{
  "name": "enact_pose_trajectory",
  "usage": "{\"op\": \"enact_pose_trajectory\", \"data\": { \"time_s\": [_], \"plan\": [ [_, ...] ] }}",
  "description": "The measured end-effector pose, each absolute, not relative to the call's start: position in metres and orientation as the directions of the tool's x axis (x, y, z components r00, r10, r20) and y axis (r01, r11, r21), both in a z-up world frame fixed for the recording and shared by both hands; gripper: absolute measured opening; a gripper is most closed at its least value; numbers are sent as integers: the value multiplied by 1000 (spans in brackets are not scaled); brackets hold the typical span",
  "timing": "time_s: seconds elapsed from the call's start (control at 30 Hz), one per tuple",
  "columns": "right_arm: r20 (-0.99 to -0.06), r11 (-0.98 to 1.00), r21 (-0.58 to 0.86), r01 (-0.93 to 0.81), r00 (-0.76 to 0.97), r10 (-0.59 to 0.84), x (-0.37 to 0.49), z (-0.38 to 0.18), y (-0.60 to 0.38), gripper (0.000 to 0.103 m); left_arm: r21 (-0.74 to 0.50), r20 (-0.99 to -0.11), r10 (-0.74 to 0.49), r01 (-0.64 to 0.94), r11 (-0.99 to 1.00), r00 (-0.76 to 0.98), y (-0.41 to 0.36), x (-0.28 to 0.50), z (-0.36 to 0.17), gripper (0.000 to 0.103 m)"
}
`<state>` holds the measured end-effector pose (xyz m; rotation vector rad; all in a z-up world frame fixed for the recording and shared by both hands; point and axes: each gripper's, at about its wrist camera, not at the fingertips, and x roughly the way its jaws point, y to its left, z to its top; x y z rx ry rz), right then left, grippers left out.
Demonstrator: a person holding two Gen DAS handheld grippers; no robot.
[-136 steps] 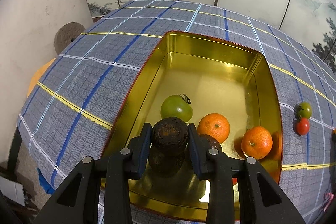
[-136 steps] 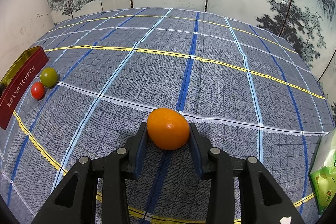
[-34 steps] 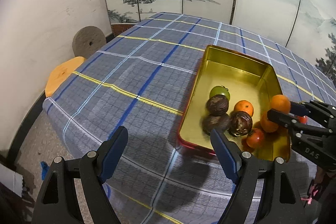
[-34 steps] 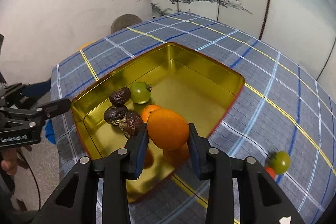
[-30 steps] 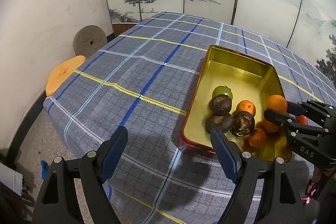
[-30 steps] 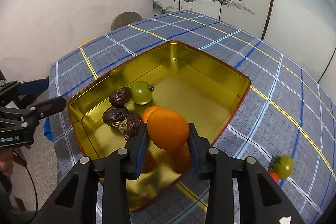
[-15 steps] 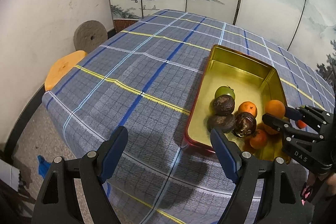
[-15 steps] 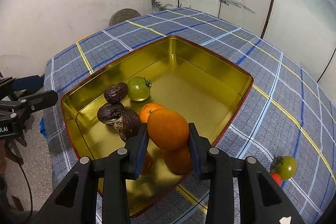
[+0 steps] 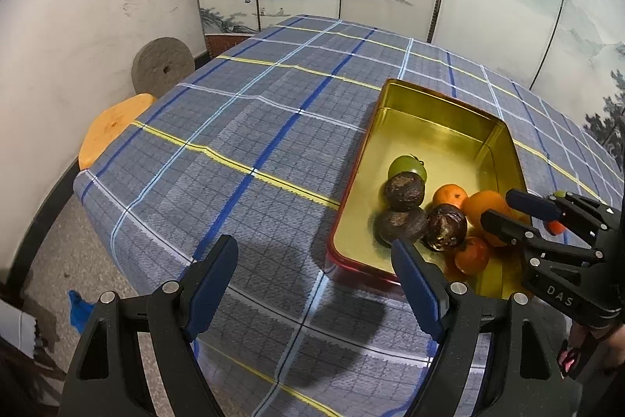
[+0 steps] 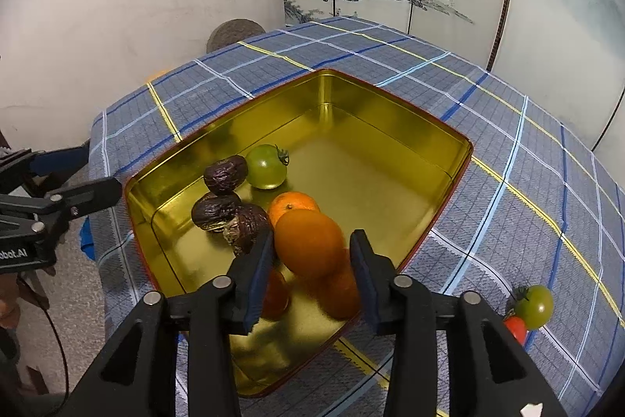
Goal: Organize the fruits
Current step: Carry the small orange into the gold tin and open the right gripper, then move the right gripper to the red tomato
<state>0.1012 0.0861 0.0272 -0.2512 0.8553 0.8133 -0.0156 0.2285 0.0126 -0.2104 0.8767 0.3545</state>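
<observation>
A gold tin (image 10: 390, 112) with a red outside sits on the plaid tablecloth. In it lie a green tomato (image 10: 266, 167), three dark wrinkled fruits (image 10: 224, 174), and several oranges (image 10: 293, 204). My right gripper (image 10: 310, 249) hangs over the tin's near corner; its jaws have parted a little and the big orange (image 10: 308, 243) sits between them, touching the left pad with a gap at the right. My left gripper (image 9: 314, 284) is open and empty, off the tin's left side; it sees the tin (image 9: 433, 100) and the right gripper (image 9: 508, 212).
A green tomato (image 10: 535, 305) and a red tomato (image 10: 515, 327) lie on the cloth to the right of the tin. A grey stone disc (image 9: 162, 67) and an orange stool (image 9: 113, 126) stand by the wall beyond the table's left edge.
My right gripper has come lower over the tin and its jaws have started to part around the big orange. My left gripper has stayed open and drifted slightly.
</observation>
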Motion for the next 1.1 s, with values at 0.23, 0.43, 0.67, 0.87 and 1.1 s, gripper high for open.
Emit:
{"op": "enact_pose_trajectory", "data": {
  "time_s": [0.23,0.43,0.67,0.87,1.1],
  "plan": [
    [-731,685,124,-718,400,552,99,38,78,41,-35,-775,213,-377,926,594,224,-15,16,81],
    [-708,714,129,-688,440,552,100,48,52,41,-36,-775,201,-361,932,599,217,-12,17,81],
    [-718,805,123,-580,509,475,116,41,-11,44,-33,-774,185,-330,944,606,204,-8,18,81],
    [-758,861,123,-494,513,403,125,17,-62,44,-33,-776,167,-304,952,608,194,-2,17,81],
    [-784,870,139,-472,484,388,125,-6,-73,44,-27,-784,152,-277,960,602,181,2,14,81]
  ]
}}
